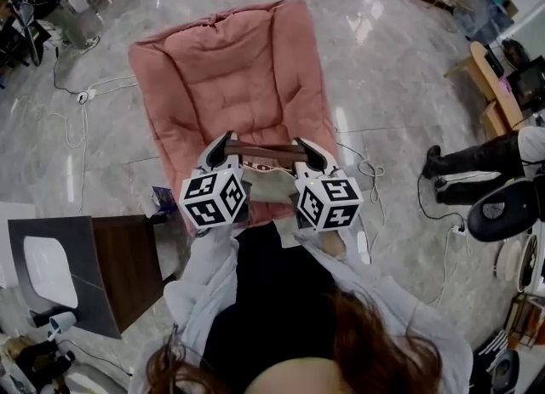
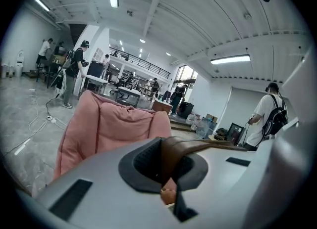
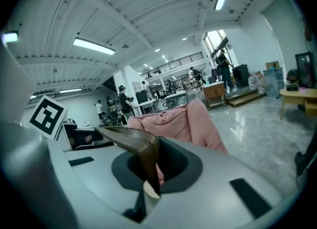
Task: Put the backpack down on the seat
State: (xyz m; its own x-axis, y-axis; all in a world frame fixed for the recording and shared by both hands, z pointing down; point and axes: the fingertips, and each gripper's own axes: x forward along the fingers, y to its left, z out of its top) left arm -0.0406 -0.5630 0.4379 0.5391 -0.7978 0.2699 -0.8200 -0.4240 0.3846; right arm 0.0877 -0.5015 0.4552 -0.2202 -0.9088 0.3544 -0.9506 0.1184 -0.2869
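the left tongs (image 2: pixel 171 168) are pressed together on the left end of a brown strap (image 1: pixel 266 149), and the right tongs (image 3: pixel 147 176) are clamped on its right end, so the strap runs straight between them. the backpack (image 1: pixel 269 186) hangs under that strap, pale and partly hidden by the tongs. it sits over the near edge of the pink seat (image 1: pixel 238 77), and as far as i can tell it is not yet resting on it.

the step in hand looks like carrying the bag out over the cushion and lowering it. to do it well, both hands should travel together so the strap keeps level and the bag does not swing. take it past the near lip, toward the middle of the cushion. then lower until the strap goes slack, and only then let the tongs part. letting go of one side early would likely tip the bag off the near edge.
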